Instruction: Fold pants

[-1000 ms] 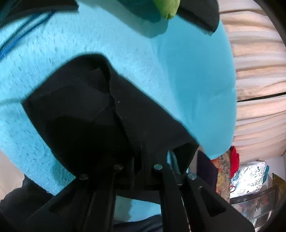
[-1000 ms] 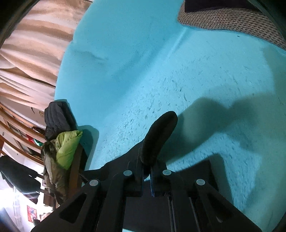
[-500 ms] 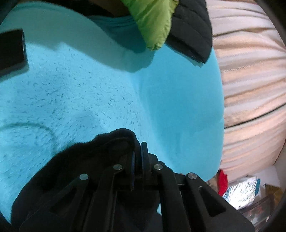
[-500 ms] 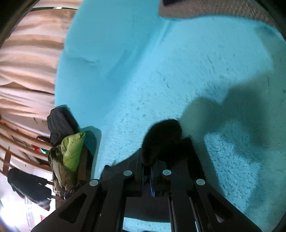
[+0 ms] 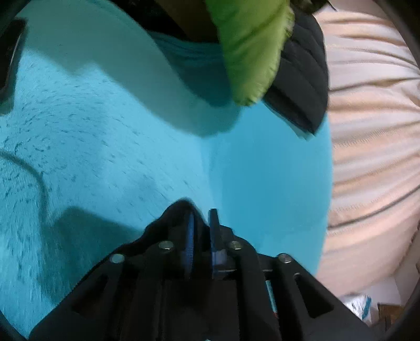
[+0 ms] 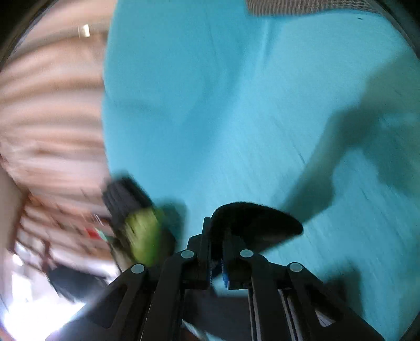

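The black pants (image 5: 173,212) show only as a small hump of cloth draped over the tip of the left finger. My left gripper (image 5: 201,220) sits low over the turquoise fleece blanket (image 5: 105,131). Its jaws are opening, with a clear gap and no pad pressing the cloth. In the right wrist view a flat fold of the black pants (image 6: 262,220) lies across the fingertips of my right gripper (image 6: 216,236). Those jaws are opening too: the pads stand slightly apart and blanket (image 6: 210,105) shows through lower in the gap. The rest of the pants is hidden under the grippers.
A lime-green jacket (image 5: 252,47) and a black quilted jacket (image 5: 302,78) hang over the blanket's far edge, blurred in the right wrist view (image 6: 144,230). Beige pleated curtain (image 5: 367,131) borders the bed. A woven mat (image 6: 302,5) lies at the far end. A thin cord (image 5: 34,173) curves across the fleece.
Both grippers came down to the blanket with the pants, the left one nearing the green jacket. The broad hanging cloth shrank to a small hump. Both pairs of jaws, shut before, have parted.
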`<action>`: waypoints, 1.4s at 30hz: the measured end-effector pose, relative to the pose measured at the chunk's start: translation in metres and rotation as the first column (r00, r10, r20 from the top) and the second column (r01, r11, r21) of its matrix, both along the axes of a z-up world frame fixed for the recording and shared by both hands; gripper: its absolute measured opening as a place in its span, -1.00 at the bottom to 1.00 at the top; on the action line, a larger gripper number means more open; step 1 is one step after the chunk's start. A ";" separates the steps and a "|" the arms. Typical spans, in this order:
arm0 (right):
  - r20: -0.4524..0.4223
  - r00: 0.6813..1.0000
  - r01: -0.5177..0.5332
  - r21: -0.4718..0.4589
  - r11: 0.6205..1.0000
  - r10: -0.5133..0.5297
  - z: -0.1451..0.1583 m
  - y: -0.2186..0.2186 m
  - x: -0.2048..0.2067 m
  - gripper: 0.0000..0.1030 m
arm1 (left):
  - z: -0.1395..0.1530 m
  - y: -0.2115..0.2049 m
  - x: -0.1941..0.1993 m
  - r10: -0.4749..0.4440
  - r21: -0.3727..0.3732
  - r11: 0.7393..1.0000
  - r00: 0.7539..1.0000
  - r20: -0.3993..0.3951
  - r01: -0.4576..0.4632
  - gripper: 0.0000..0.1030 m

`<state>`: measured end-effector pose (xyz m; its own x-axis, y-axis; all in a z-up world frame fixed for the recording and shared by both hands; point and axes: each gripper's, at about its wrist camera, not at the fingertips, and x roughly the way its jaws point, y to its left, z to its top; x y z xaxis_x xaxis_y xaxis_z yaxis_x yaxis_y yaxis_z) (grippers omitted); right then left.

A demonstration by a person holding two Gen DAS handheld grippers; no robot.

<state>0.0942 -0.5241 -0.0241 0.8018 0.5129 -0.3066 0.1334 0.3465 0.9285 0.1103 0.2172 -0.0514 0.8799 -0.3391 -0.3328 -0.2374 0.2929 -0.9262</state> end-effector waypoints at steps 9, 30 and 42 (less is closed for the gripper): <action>-0.142 0.989 0.012 -0.180 0.984 -0.038 -0.021 0.018 -0.009 0.03 | 0.017 0.000 -0.013 0.000 0.057 0.998 0.998 0.060 -0.003 0.55; -0.240 0.971 -0.116 -0.406 0.906 0.017 -0.017 0.043 0.050 -0.93 | 0.020 -0.035 -0.001 -0.096 0.201 0.973 0.991 -0.089 0.112 0.55; -0.325 0.938 -0.081 -0.532 0.843 -0.116 -0.011 0.024 -0.029 -0.79 | 0.020 -0.047 0.001 -0.136 0.295 0.940 0.982 -0.129 0.169 0.55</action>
